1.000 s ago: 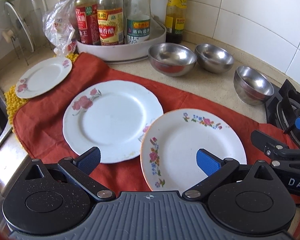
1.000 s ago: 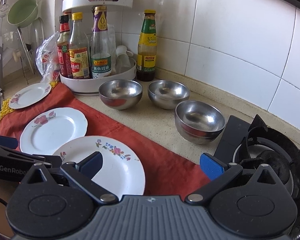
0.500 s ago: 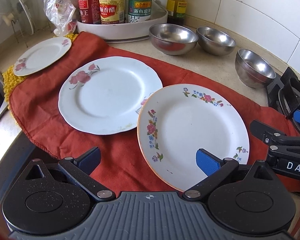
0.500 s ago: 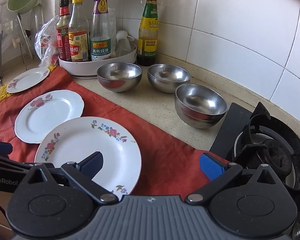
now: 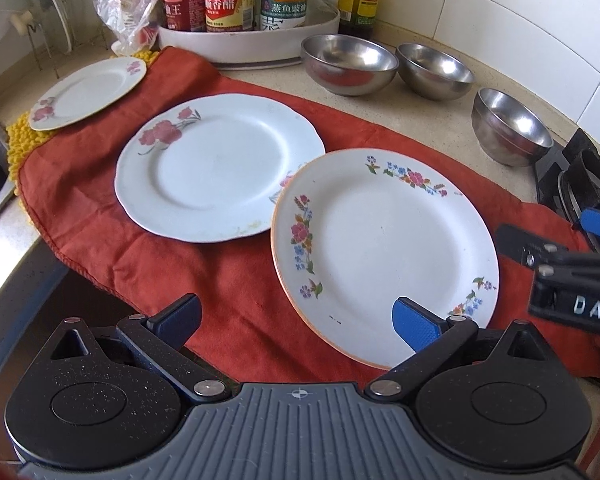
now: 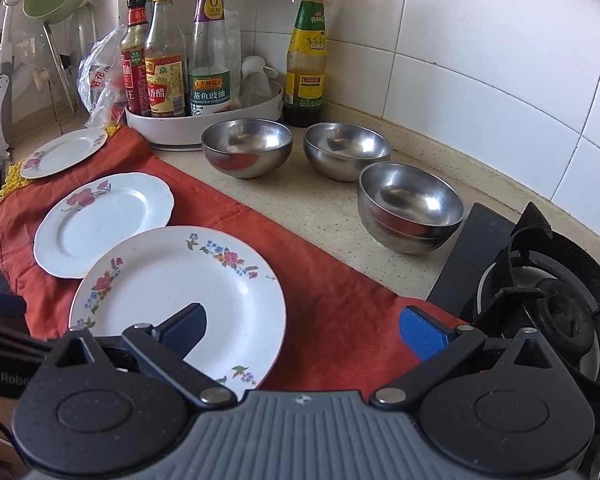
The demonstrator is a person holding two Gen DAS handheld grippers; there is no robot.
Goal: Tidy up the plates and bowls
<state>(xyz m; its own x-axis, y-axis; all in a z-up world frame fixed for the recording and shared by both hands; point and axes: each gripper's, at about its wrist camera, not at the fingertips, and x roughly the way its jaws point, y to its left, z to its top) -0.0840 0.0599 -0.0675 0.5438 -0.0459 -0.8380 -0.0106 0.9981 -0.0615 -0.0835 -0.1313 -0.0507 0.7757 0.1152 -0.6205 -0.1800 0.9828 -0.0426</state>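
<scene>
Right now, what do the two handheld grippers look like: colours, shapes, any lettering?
Both match: a ribbed grey base, two round black speckled discs, and black linkage arms with silver pivots ending in blue textured pads. The left gripper shows white "GenRobo" lettering in the right wrist view; the right gripper shows "DAS" in the left wrist view. No cables or sleeves are visible.

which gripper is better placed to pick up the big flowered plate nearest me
Left, probably. The left gripper is open with the multicolour-flowered plate's near rim between its fingers; the right gripper is open mostly over red cloth.

Shiny steel bowls [image 6: 410,204], glossy plates [image 5: 384,248], matt red cloth [image 5: 228,288]
</scene>
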